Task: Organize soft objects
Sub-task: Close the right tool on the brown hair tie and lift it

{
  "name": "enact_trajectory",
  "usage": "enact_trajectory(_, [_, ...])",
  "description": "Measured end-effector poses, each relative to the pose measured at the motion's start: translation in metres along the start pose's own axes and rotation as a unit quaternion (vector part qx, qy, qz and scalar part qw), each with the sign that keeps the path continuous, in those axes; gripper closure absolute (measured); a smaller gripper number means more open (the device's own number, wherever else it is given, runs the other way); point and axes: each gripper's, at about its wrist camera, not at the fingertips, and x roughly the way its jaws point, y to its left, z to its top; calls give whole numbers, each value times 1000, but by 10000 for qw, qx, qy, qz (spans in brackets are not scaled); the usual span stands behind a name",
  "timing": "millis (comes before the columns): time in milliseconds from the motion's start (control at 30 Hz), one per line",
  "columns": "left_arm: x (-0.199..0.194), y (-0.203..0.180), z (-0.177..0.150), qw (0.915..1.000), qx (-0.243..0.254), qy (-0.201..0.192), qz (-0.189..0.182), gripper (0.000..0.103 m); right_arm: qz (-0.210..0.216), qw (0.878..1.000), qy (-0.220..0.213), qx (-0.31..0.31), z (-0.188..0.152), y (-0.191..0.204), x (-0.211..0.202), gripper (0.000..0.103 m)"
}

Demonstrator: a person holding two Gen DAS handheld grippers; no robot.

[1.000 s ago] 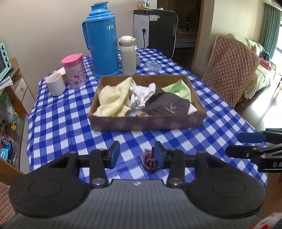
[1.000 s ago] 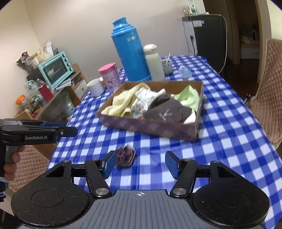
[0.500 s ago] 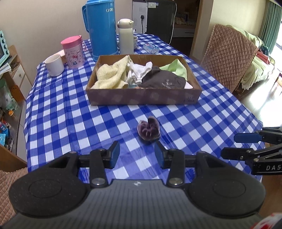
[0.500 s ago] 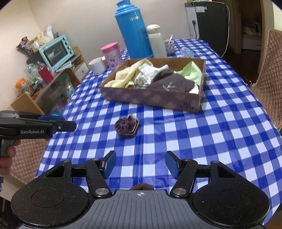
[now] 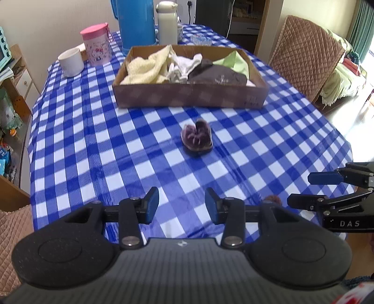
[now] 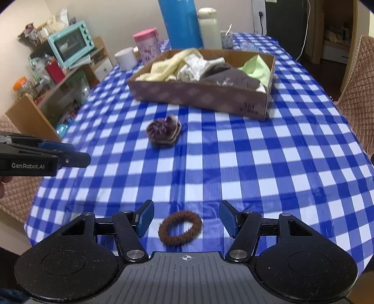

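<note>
A purple fluffy scrunchie (image 5: pixel 197 136) (image 6: pixel 164 130) lies on the blue checked tablecloth in front of a cardboard box (image 5: pixel 187 95) (image 6: pixel 201 95) filled with cloths: a yellow towel (image 5: pixel 146 67), a white cloth, a dark grey garment (image 5: pixel 217 74) and a green cloth. A brown hair tie (image 6: pixel 180 227) lies flat near the table's front edge, between the open fingers of my right gripper (image 6: pixel 185 221), untouched. My left gripper (image 5: pixel 181 205) hovers open and empty over bare cloth, short of the purple scrunchie. The right gripper also shows at the right edge of the left wrist view (image 5: pixel 327 187).
Behind the box stand a blue thermos (image 5: pixel 136 21), a white flask (image 5: pixel 167 21), a pink mug (image 5: pixel 95 44) and a white cup (image 5: pixel 71 62). Quilted chairs (image 5: pixel 303 53) flank the table. A shelf with a teal oven (image 6: pixel 71 43) stands at left.
Both grippers have sunk and tipped further down toward the table's near end. The brown hair tie has come into view between the right gripper's fingers. Both openings stay the same.
</note>
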Motion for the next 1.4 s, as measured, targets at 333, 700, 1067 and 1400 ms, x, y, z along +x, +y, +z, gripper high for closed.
enact_trajectory(333, [17,-4,-19,9994,-14,333,-63,63,-42,9993,357,-142,-17,2,20,41])
enact_trajectory(700, [34,-9,-31,9982,11,592,-114,63,-21,9974,667,-257,-23,10,46,41])
enact_trajectory(1067, [37,-6,-31,9980,-13,614,-116,63,-257,9965,559,-560,-24,18,60,41])
enact_trajectory(1400, [42,-4,-28,9979,-37,632,-131,63,-332,9938,420,-970,-24,13,59,72])
